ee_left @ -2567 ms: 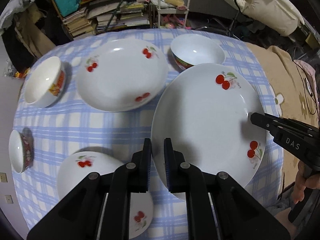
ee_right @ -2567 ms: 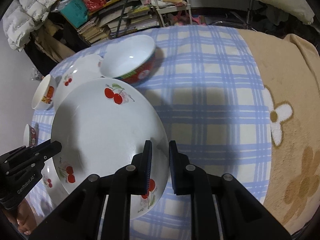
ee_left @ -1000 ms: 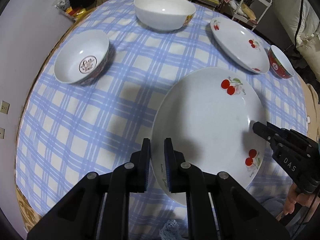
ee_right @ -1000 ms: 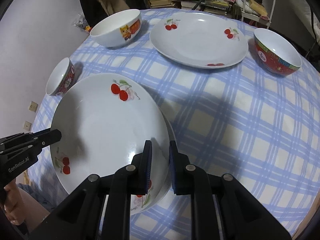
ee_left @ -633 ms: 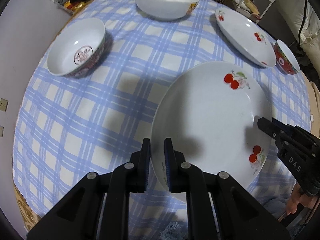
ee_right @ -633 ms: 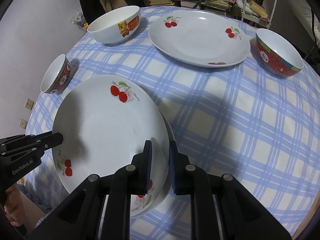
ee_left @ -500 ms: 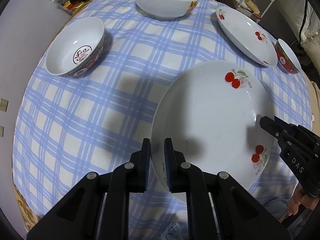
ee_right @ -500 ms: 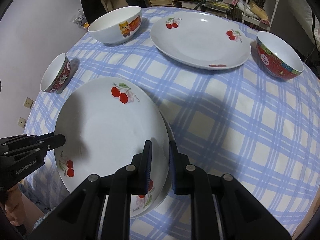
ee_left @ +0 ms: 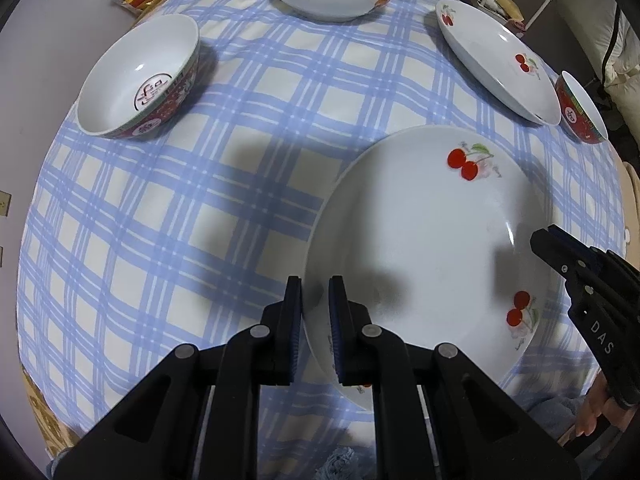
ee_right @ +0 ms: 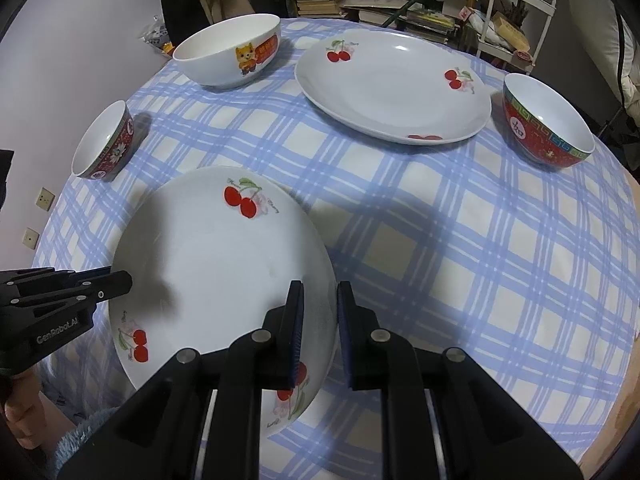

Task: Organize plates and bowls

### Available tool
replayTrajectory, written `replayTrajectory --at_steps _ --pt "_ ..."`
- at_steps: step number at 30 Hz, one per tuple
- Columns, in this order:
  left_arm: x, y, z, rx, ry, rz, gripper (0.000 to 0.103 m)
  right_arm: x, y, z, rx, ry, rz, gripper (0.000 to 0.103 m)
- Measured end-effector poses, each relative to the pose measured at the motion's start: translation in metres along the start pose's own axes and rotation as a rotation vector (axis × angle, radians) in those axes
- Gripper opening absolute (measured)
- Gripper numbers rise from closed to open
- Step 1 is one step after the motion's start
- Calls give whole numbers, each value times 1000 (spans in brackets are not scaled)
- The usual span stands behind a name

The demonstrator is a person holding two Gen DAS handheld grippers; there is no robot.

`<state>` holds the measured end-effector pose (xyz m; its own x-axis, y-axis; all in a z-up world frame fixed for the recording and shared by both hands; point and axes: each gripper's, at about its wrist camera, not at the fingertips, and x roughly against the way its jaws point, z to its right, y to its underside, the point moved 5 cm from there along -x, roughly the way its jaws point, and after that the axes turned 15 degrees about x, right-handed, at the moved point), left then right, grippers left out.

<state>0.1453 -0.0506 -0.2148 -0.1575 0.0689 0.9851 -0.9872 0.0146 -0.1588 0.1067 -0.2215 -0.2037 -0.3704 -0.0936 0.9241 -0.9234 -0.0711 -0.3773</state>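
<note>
Both grippers reach in low from the near edge of the table (ee_right: 460,248), one on each side of the large cherry plate (ee_left: 432,240). The left gripper (ee_left: 316,320) has its jaws closed on the plate's left rim, the rim caught between the blue pads. The right gripper (ee_right: 318,328) straddles the opposite rim, but its jaws stand a little wider than half a second ago, and the outer pad seems clear of the rim, though I cannot tell if the inner one touches. The plate lies near the table's front edge on the blue checked cloth (ee_left: 200,200). 2.6 seconds back it was held elsewhere, among other dishes, with a smaller cherry plate beneath; one second ago a second rim showed under it in the right view, and now that rim is hidden. Toward the far edge sit the second cherry plate (ee_right: 392,84) and the cat bowl (ee_right: 230,52); the small red bowl (ee_right: 106,146) is at the left edge, the red patterned bowl (ee_right: 546,120) at the right.
</note>
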Motion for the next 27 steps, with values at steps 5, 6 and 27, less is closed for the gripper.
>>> replayTrajectory --at_steps 5,6,27 --pt "2 1 3 -7 -8 13 12 0 0 1 -9 -6 0 18" --pt "2 0 2 -4 -7 13 12 0 0 1 -10 -8 0 19" --pt "52 -63 46 -4 2 177 52 40 -54 64 -48 65 150 55"
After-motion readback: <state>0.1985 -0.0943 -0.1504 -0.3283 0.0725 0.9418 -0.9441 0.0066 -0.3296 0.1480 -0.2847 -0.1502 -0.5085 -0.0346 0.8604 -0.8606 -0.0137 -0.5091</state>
